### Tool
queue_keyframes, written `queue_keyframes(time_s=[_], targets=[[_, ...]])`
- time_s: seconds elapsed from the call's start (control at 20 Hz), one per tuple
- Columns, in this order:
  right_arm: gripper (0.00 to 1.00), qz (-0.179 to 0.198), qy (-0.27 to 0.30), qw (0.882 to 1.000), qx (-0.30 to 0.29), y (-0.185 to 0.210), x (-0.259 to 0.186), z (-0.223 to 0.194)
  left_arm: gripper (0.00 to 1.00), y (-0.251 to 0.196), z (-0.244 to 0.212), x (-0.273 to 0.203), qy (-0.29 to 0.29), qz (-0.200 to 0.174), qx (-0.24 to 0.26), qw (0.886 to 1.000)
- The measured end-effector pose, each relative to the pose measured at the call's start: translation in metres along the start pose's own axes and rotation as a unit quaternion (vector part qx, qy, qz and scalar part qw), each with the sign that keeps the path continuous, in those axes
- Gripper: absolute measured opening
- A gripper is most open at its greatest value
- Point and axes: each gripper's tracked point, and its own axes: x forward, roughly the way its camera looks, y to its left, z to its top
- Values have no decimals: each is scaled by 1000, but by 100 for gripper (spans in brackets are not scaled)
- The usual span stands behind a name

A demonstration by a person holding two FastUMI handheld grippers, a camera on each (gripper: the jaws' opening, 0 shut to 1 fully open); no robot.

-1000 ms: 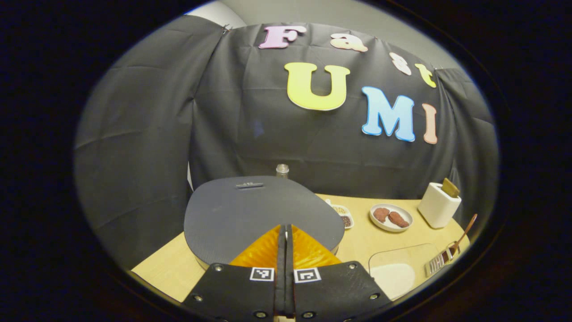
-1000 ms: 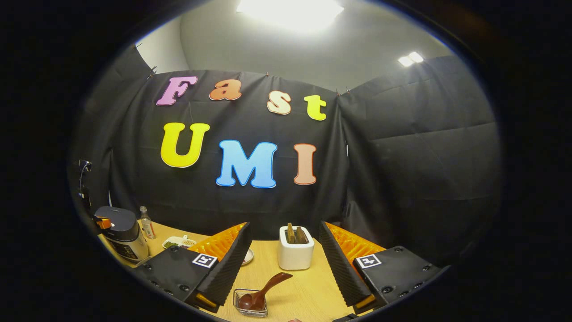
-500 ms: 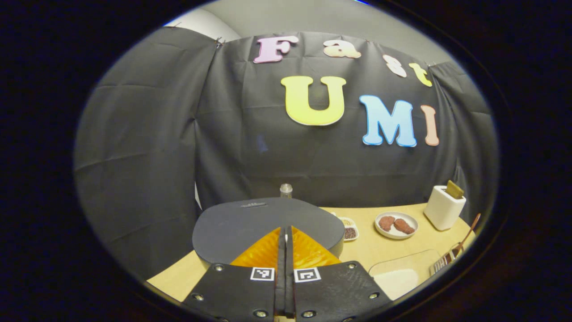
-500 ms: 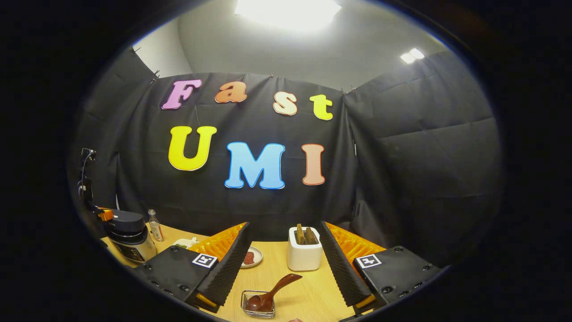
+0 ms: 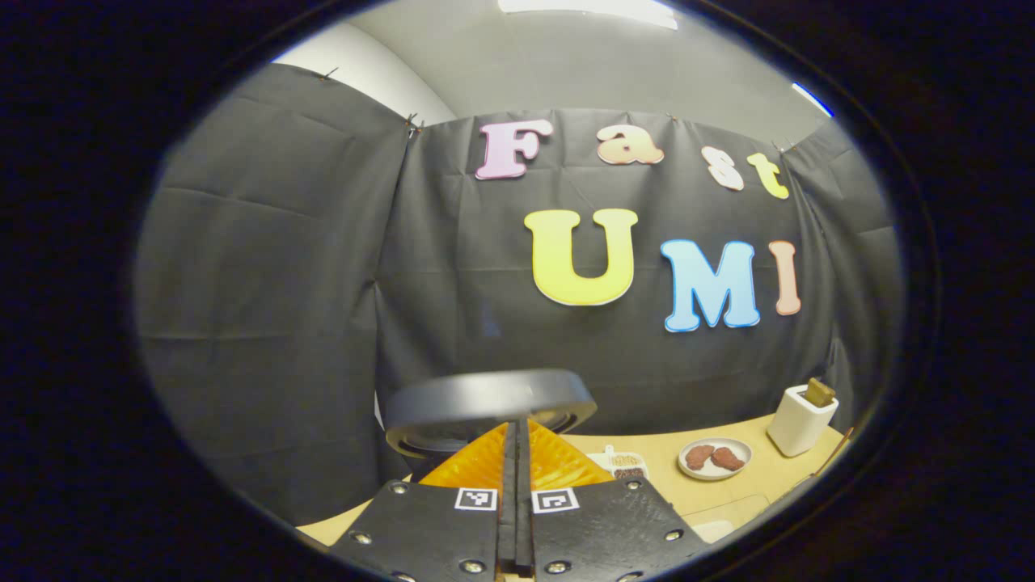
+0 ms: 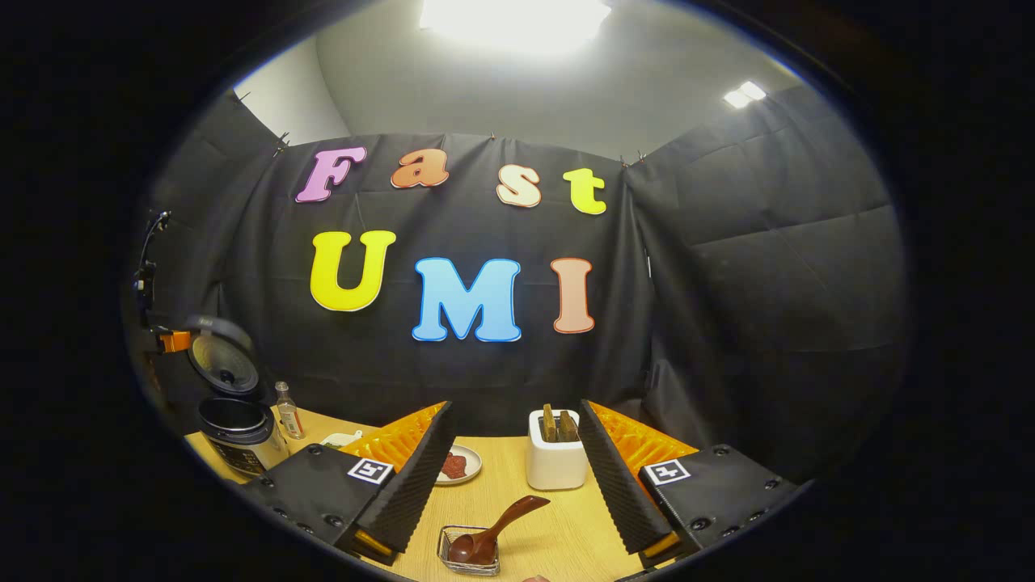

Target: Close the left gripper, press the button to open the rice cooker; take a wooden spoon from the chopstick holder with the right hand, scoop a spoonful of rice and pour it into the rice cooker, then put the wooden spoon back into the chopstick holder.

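The rice cooker is seen at the left edge of the table with its lid sprung up, so the button press is judged done. The left gripper is held with its jaws pressed together on nothing, just before the raised lid. The right gripper is held with jaws wide apart and empty, aimed at the white chopstick holder toward the table's far edge, where wooden handles stand upright. A wooden spoon lies in a small wire basket nearer the front edge. The next move is judged to call for the right gripper to be advanced to the holder and closed on a spoon handle.
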Motion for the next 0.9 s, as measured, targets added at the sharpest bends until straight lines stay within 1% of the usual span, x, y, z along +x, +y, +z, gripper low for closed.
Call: queue_keyframes(time_s=[0.15,0.2,0.4,0.45,0.65,0.8,0.9], targets=[[97,6,4,1000,2,0,4,-3,1,3,15,-18,-16,6,9,1000],[97,8,5,1000,3,0,5,-4,3,3,19,-24,-21,6,11,1000],[96,15,20,1000,8,0,14,-17,61,3,34,-50,-35,8,11,999],[97,16,24,1000,9,-1,17,-21,76,5,37,-56,-41,12,11,999],[97,18,46,999,7,-4,30,-40,78,7,44,-79,-51,21,10,998],[96,18,62,998,7,-7,39,-55,78,8,48,-93,-55,24,13,998],[97,20,75,997,10,-6,44,-66,77,10,52,-100,-57,27,15,998]])
